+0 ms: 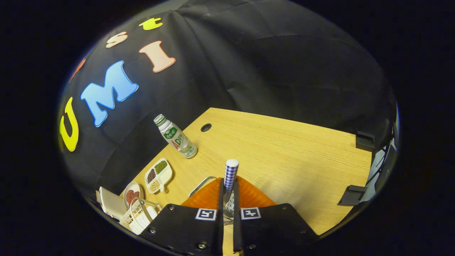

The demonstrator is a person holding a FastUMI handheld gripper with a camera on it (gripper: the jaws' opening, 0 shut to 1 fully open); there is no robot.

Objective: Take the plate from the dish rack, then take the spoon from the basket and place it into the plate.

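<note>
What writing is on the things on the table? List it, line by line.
On the bottle: label print too blurred to read.
On the gripper, shut on the spoon over the plate: square marker patterns, no words.
Elsewhere on the table: none.

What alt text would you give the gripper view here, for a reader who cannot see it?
The gripper is shut on a spoon with a blue checked handle, held over an orange plate on the wooden table. Beyond, to the left, stand a bottle, a three-part snack dish and a white dish rack.
</note>
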